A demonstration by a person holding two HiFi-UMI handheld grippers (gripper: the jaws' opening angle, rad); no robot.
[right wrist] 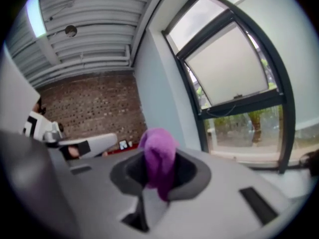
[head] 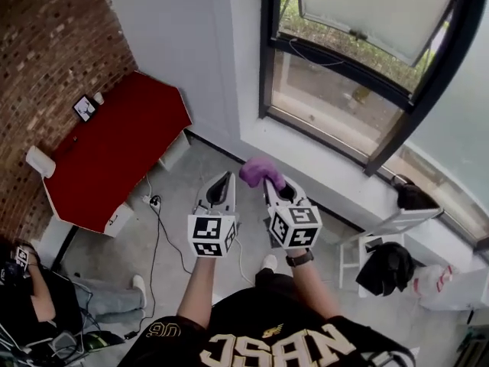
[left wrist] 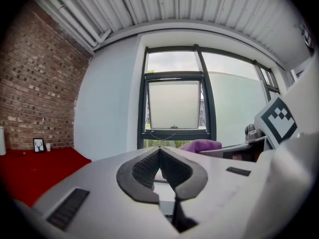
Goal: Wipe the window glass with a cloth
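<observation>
A bunched purple cloth (head: pixel 260 171) sticks out of my right gripper (head: pixel 271 183), whose jaws are shut on it; the right gripper view shows the purple cloth (right wrist: pixel 159 159) pinched between the dark pads. My left gripper (head: pixel 222 186) hangs beside it, shut with nothing held; its pads (left wrist: pixel 160 169) meet at the tip. The dark-framed window (head: pixel 359 67) is ahead, with an upper sash (head: pixel 367 10) tilted open and a fixed lower pane (head: pixel 328 105). Both grippers are held well short of the glass. In the left gripper view the window (left wrist: pixel 175 108) is straight ahead.
A red table (head: pixel 114 147) stands at the left by a brick wall (head: pixel 46 60), with a small picture frame (head: pixel 85 108) on it. Cables (head: pixel 157 228) lie on the floor. A white stool (head: pixel 374 243) and dark bags (head: pixel 390 267) are at the right. A person sits at lower left.
</observation>
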